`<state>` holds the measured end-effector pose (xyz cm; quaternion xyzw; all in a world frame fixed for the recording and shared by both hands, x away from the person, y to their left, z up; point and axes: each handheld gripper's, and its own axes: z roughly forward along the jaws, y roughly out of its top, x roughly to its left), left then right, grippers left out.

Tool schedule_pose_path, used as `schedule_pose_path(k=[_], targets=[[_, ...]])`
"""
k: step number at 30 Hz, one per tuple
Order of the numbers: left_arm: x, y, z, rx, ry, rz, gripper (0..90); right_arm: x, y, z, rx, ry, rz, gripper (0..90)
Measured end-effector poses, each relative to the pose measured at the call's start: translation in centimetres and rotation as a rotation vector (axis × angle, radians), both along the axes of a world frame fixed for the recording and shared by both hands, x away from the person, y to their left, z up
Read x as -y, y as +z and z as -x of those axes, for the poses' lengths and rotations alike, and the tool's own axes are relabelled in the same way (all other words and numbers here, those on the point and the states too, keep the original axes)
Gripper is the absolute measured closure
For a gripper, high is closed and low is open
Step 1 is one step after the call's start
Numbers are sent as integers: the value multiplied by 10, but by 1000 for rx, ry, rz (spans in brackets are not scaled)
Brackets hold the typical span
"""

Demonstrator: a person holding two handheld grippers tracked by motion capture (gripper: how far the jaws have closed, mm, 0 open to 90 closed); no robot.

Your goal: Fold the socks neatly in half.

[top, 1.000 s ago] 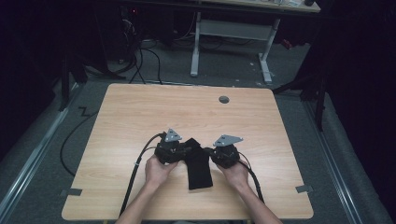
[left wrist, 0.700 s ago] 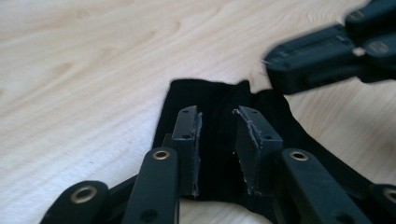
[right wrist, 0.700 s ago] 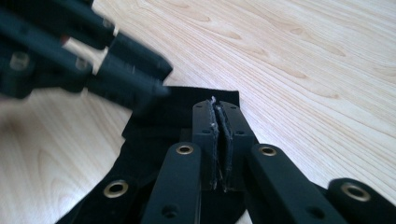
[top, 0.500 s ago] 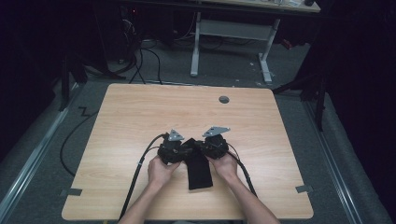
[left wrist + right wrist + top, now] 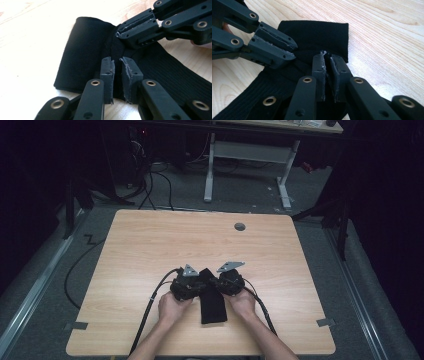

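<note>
Fingers [image 5: 107, 72] of both grippers pinching black sock [image 5: 82, 52], no readable writing

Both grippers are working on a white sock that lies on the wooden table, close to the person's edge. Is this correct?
Not quite: the sock is black, not white, as the high view shows. The rest holds: the left gripper and right gripper both meet it on the wooden table, near the person's edge.
</note>
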<state>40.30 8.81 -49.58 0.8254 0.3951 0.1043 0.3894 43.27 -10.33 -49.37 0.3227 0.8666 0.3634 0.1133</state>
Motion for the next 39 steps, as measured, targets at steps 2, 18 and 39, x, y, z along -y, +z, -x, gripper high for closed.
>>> schedule_pose_path(k=[2, 18, 39], targets=[[-1, -1, -3, 7, 13, 10, 803, -1, -1, -1, 9, -2, 6, 824], [-10, 10, -11, 32, 95, 40, 577, 2, 4, -9, 20, -17, -23, 793], [-25, 10, -43, -29, 245, 68, 402, 31, -3, 38, 19, 51, -9, 794]])
